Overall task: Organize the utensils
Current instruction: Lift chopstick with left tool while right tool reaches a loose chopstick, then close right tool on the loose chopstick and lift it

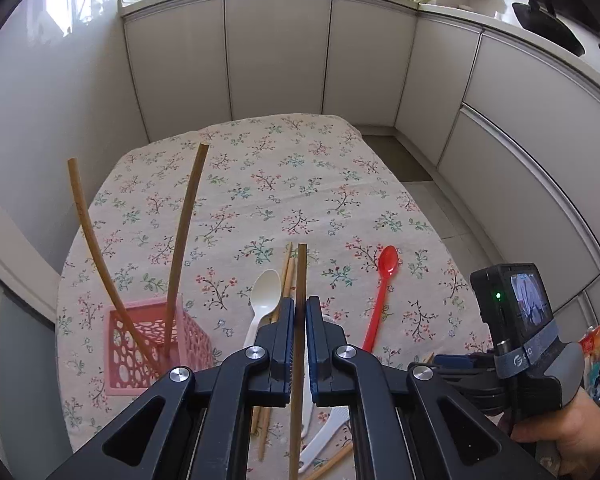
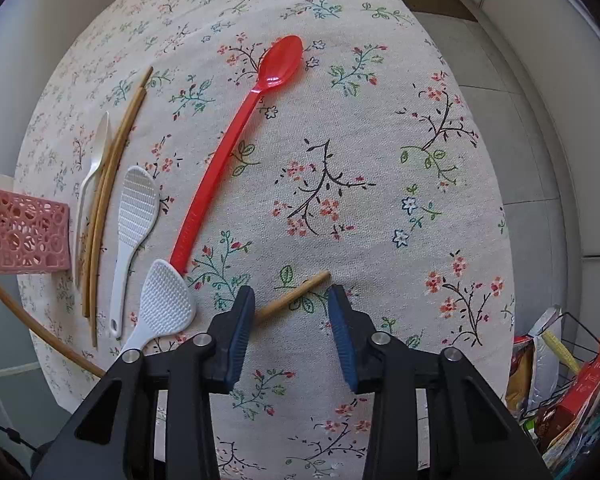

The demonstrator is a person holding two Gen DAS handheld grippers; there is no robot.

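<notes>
My left gripper (image 1: pixel 300 308) is shut on a wooden chopstick (image 1: pixel 301 272) and holds it above the table, right of the pink basket (image 1: pixel 156 344). Two chopsticks (image 1: pixel 184 236) stand in that basket. On the cloth lie a red spoon (image 2: pixel 236 136), a white spoon (image 2: pixel 96 160), two white rice paddles (image 2: pixel 134 208) and several chopsticks (image 2: pixel 108 184). My right gripper (image 2: pixel 292 300) is open, low over a single chopstick (image 2: pixel 296 294) whose end lies between its fingers. The basket (image 2: pixel 26 232) is at the far left of the right wrist view.
The floral tablecloth (image 2: pixel 380 160) covers a small table with its right edge near a tiled floor (image 2: pixel 520 140). White cabinets (image 1: pixel 280 52) stand behind. A wire rack with food packets (image 2: pixel 572 384) sits at the lower right.
</notes>
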